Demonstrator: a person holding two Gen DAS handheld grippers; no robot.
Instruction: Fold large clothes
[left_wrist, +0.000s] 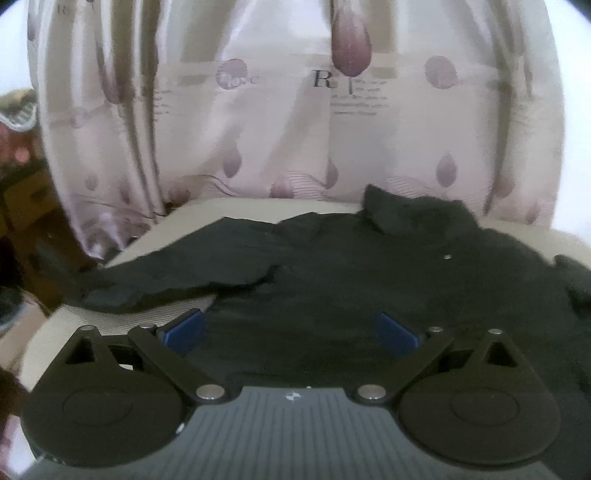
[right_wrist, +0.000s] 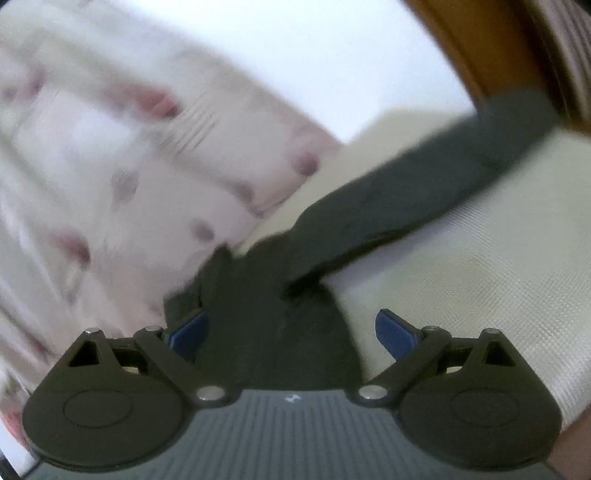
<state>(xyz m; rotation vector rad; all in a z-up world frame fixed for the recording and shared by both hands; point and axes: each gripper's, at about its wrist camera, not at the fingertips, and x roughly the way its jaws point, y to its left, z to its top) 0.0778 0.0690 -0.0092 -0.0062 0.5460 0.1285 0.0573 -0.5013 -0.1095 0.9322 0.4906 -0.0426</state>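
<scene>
Dark garment (left_wrist: 332, 280) lies spread on a pale textured surface (left_wrist: 92, 332) before a patterned curtain (left_wrist: 258, 110); left gripper (left_wrist: 291, 334) hovers over it, jaws wide apart, gripping nothing. Right gripper (right_wrist: 291, 334), likewise spread and empty, sits above its sleeve (right_wrist: 424, 192).

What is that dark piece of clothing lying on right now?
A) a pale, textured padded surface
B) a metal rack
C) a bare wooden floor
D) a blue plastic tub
A: the dark garment is spread flat over a pale, textured surface, with a patterned curtain hanging behind it.
</scene>
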